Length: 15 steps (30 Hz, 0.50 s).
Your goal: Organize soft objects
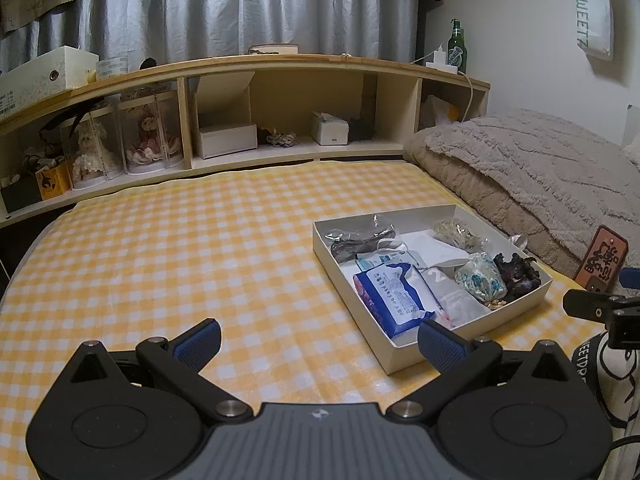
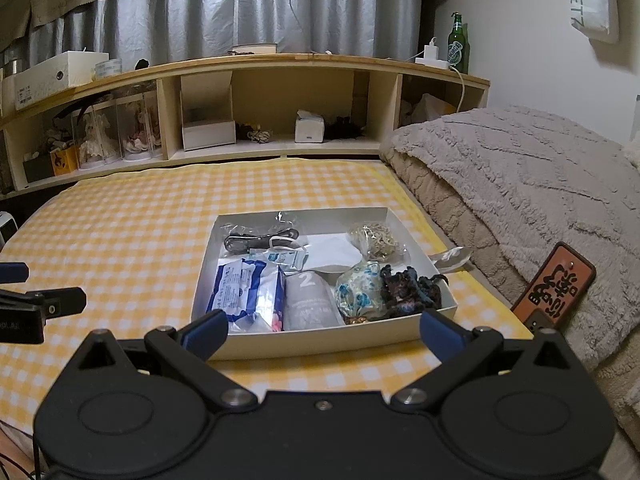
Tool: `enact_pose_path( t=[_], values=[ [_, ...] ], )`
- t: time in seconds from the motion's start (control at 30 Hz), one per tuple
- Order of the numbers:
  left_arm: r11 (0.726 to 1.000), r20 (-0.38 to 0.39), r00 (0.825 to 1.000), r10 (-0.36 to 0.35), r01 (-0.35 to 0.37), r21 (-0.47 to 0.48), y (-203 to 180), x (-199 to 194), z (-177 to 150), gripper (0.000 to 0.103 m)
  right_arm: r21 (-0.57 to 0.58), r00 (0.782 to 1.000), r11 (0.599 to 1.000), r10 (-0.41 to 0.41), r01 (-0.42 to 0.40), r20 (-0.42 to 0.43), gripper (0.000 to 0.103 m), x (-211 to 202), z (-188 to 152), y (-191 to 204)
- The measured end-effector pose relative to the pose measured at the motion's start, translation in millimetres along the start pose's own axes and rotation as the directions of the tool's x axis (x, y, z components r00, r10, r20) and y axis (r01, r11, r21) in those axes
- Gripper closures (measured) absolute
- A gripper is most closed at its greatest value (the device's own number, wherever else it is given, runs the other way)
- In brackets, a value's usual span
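Observation:
A shallow white box (image 2: 320, 338) (image 1: 394, 354) sits on the yellow checked bed cover. It holds a blue wet-wipes pack (image 2: 246, 290) (image 1: 394, 300), a grey pouch marked 2 (image 2: 308, 302), a blue-patterned cloth bundle (image 2: 358, 290) (image 1: 480, 278), a dark scrunchie (image 2: 412, 290) (image 1: 518, 274), a white mask (image 2: 336, 254), a bagged dark cord (image 2: 260, 238) and a bag of rubber bands (image 2: 376, 238). My right gripper (image 2: 323, 330) is open and empty just before the box's near wall. My left gripper (image 1: 320, 344) is open and empty, left of the box's near corner.
A folded beige blanket (image 2: 520, 184) lies right of the box, with an orange tag (image 2: 554, 286) against it. A wooden shelf (image 2: 280, 148) with boxes and dolls runs behind the bed. A green bottle (image 2: 458, 46) stands on its top.

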<state>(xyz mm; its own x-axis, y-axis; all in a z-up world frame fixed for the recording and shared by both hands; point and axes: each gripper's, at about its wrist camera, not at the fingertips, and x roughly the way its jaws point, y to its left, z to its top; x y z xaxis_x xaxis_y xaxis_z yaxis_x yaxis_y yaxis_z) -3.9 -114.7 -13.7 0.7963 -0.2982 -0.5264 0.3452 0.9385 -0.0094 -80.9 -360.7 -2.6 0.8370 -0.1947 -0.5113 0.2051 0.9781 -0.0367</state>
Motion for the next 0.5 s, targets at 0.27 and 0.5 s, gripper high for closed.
enact_pose_path(
  t=[0.27,0.5],
  values=[
    [1.000,0.000,1.000,-0.001,0.001,0.001,0.5,-0.2,-0.2,0.000,-0.001,1.000,1.000,0.000,0.000,-0.001,0.000,0.2,-0.8,1.2],
    [1.000,0.000,1.000,0.000,0.000,0.000,-0.1,-0.3,-0.3,0.000,0.004,1.000,1.000,0.003,-0.003,-0.001,0.000,0.3,-2.3,2.2]
  ],
)
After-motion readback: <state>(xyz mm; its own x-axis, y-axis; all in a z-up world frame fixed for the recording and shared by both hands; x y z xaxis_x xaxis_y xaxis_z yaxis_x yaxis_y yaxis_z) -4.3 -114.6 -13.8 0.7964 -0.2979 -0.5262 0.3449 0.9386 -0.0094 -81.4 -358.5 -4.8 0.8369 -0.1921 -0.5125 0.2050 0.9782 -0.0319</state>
